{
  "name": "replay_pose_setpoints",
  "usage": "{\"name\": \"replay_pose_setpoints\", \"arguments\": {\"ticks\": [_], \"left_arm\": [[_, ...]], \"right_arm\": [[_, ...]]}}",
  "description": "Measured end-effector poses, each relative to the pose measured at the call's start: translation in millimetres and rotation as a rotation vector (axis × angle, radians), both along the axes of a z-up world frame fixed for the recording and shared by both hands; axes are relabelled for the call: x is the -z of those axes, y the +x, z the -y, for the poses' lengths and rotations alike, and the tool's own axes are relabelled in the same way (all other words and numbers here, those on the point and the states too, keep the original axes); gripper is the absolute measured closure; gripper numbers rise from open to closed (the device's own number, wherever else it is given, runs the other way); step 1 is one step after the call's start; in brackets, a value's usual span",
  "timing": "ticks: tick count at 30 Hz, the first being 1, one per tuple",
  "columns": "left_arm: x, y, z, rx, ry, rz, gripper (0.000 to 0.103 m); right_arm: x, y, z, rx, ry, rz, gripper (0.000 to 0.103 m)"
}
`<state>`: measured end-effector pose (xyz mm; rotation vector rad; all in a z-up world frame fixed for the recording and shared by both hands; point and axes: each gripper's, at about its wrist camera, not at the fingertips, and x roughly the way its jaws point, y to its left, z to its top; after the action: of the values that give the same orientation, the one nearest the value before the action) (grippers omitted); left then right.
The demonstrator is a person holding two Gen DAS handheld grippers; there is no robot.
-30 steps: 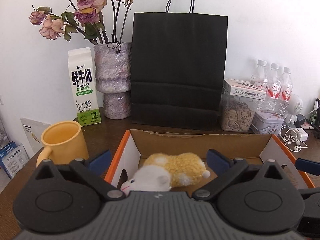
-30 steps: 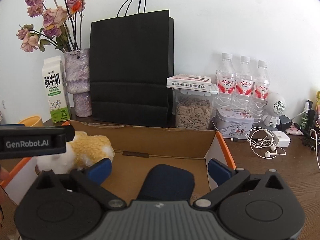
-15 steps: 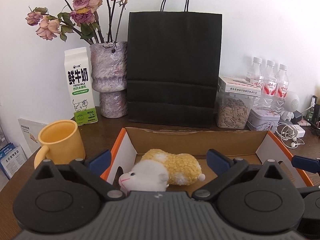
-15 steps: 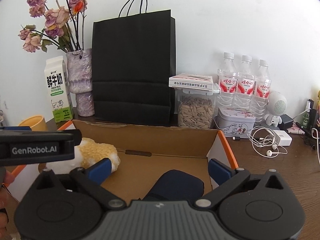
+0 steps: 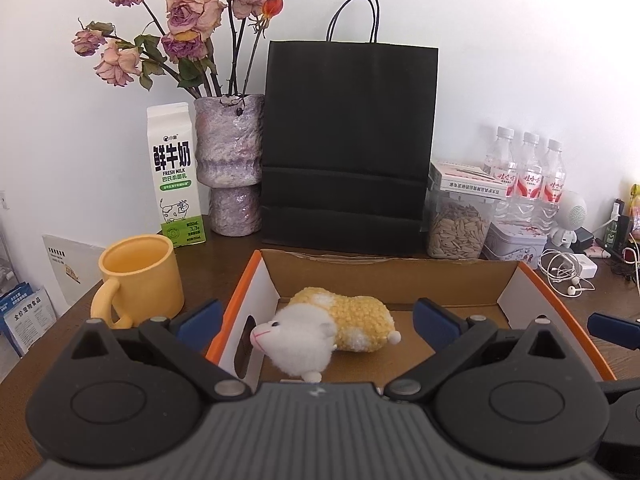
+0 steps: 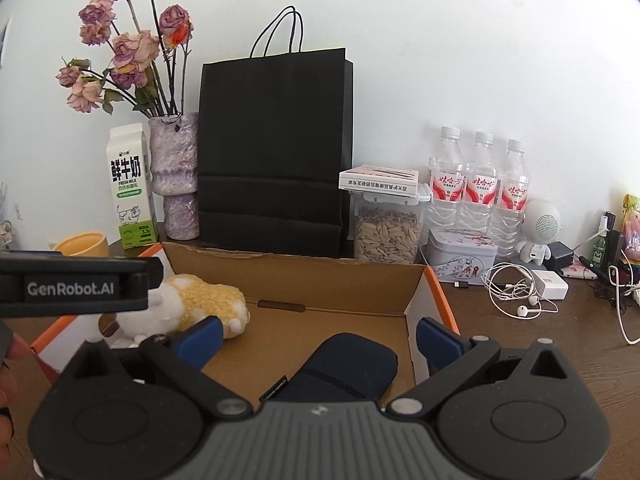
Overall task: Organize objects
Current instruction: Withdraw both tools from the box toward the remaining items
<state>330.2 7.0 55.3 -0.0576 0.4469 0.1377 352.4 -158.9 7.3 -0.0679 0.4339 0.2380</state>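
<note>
A yellow and white plush hamster (image 5: 332,330) (image 6: 192,306) lies in the left part of an open cardboard box (image 5: 384,276) (image 6: 320,280) with orange edges. My left gripper (image 5: 318,318) hangs open above the near side of the box, over the plush but apart from it. A dark blue pouch (image 6: 340,370) lies on the box floor at the near right. Above that pouch my right gripper (image 6: 320,338) is open and holds nothing. The left gripper's body (image 6: 76,288) shows at the left in the right wrist view.
A yellow mug (image 5: 140,280) stands left of the box. Behind the box are a milk carton (image 5: 174,176), a vase of dried roses (image 5: 232,168), a black paper bag (image 5: 348,148), a seed jar (image 5: 456,228), a tin (image 6: 460,254), water bottles (image 6: 476,188) and earphones (image 6: 516,296).
Both grippers have pulled back and risen a little, so more of the plush and the pouch shows. The plush and pouch have stayed in the box.
</note>
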Motion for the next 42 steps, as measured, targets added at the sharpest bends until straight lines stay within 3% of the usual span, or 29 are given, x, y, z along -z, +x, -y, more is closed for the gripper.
{"name": "replay_pose_setpoints", "arguments": {"ticks": [9, 29, 42], "left_arm": [[-3, -39, 2, -0.014, -0.011, 0.024, 0.000], [22, -138, -23, -0.007, -0.016, -0.050, 0.000], [37, -199, -39, 0.019, -0.016, -0.100, 0.000]], "right_arm": [[-1, -37, 8, 0.010, 0.013, 0.001, 0.000], [19, -135, 26, 0.007, 0.000, -0.072, 0.000], [29, -213, 17, -0.095, -0.016, -0.093, 0.000]]}}
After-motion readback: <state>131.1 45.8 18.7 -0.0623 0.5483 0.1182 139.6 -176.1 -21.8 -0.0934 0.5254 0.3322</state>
